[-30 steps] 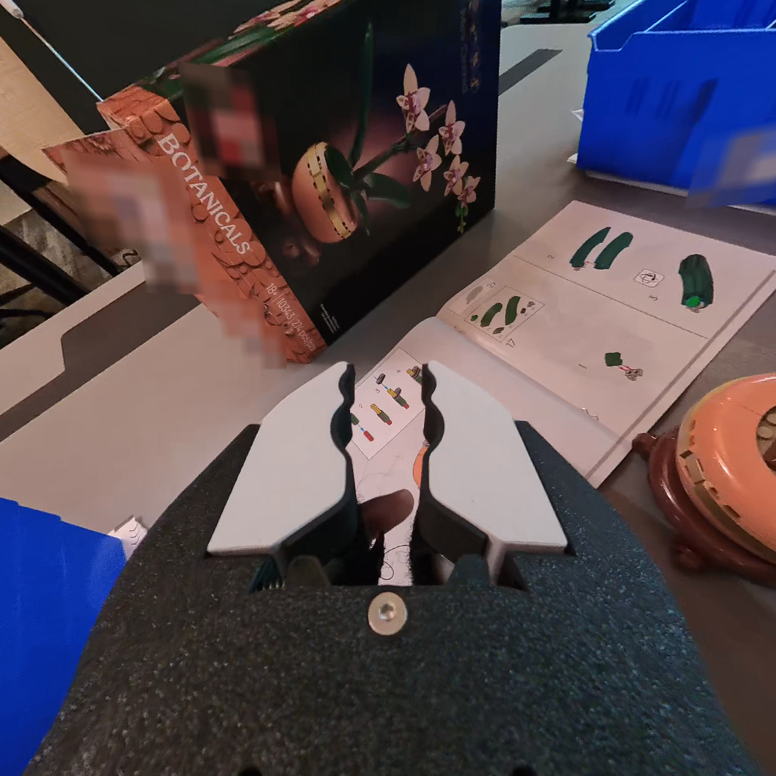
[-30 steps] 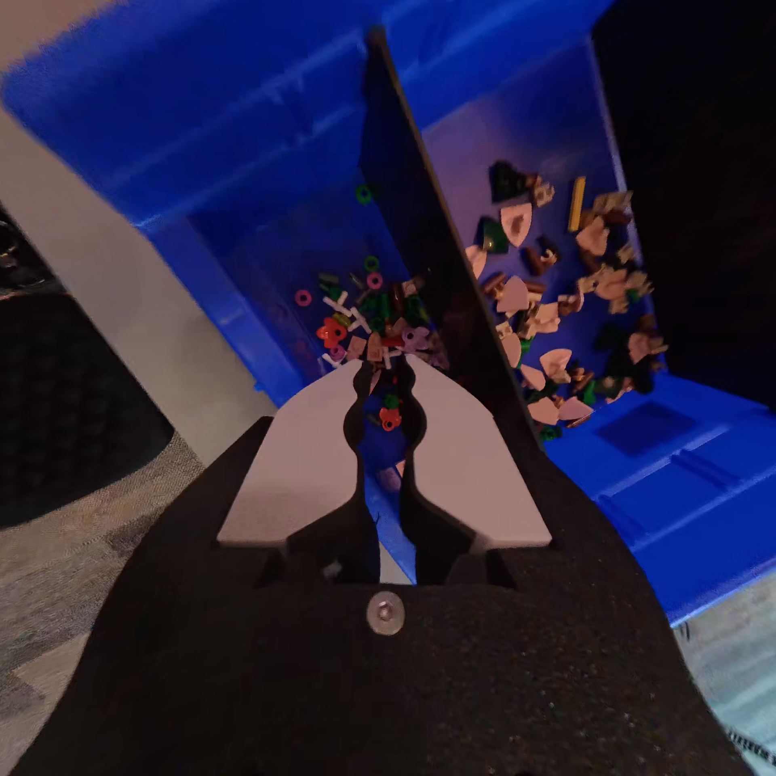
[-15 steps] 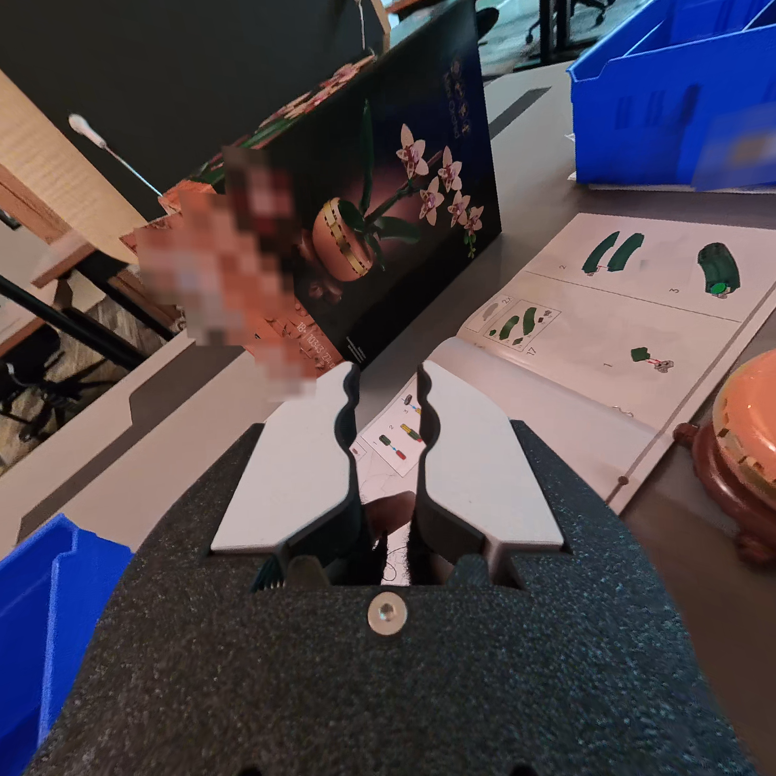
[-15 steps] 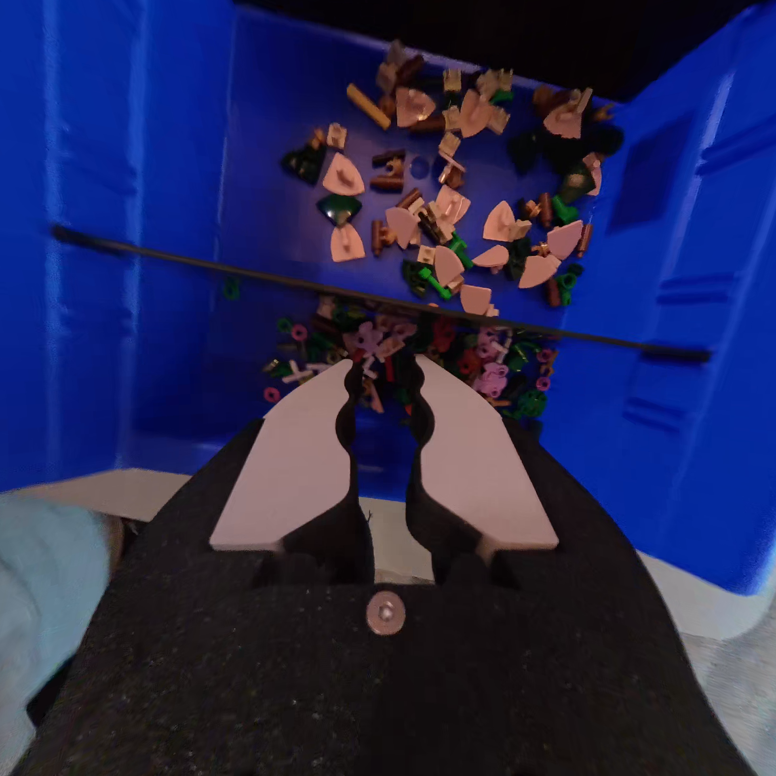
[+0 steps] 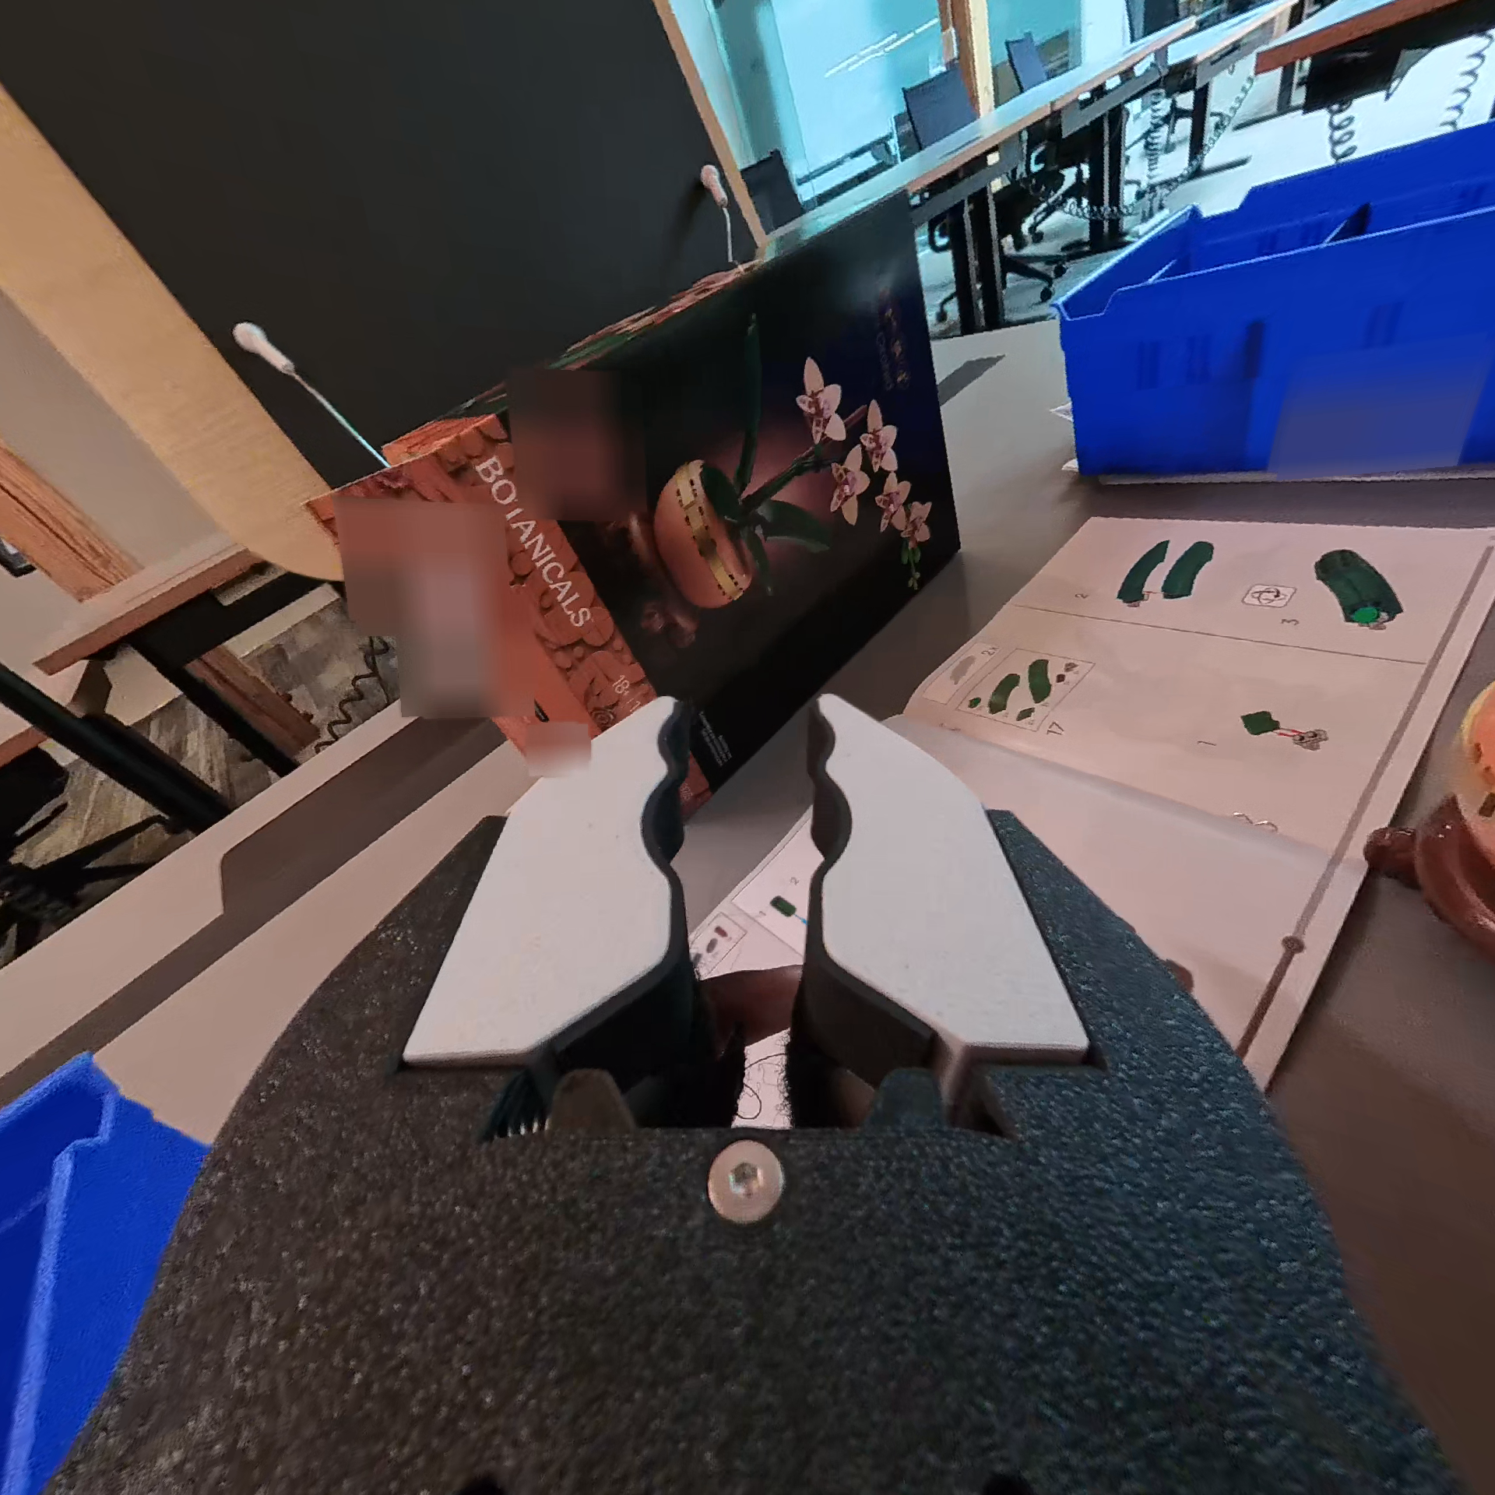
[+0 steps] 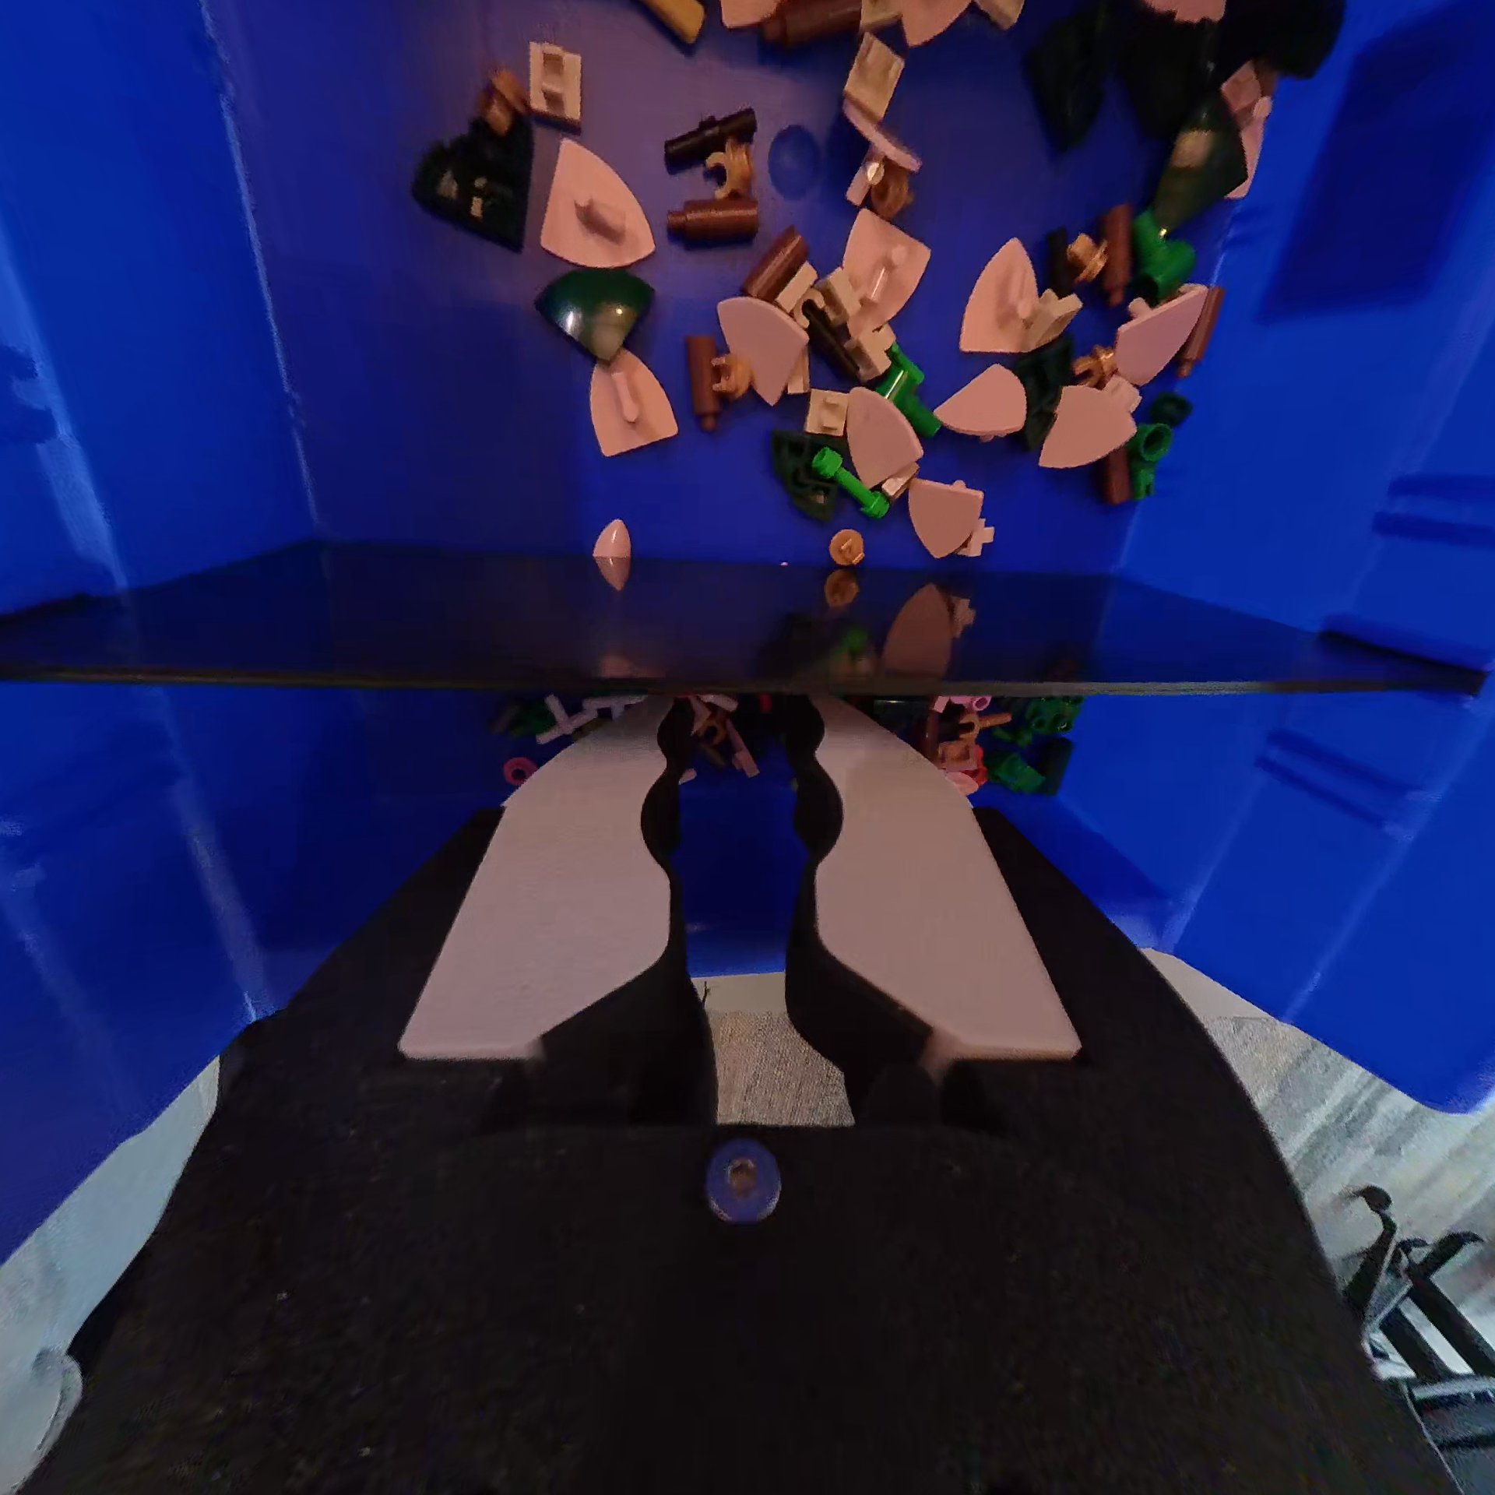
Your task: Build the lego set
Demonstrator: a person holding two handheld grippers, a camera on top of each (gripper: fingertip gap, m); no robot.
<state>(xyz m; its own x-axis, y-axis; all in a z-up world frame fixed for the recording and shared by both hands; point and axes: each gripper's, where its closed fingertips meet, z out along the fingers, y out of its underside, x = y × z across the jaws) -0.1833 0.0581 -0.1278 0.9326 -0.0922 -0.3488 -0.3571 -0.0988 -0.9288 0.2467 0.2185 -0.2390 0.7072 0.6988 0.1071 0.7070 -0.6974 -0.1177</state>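
While your left gripper [image 5: 744,728] hangs empty and parted over the instruction booklet [image 5: 1165,712], your right gripper [image 6: 736,728], jaws narrowly apart, points into the blue bin [image 6: 162,404] of loose bricks [image 6: 857,356].

Right gripper [image 6: 734,728] dipped into the bin's [image 6: 243,404] near compartment.

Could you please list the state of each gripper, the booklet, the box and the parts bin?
left gripper: open, empty.
right gripper: open, empty, reaching into the bin.
instruction booklet: open, flat.
set box: standing.
blue bin: divided, loose pieces both sides.
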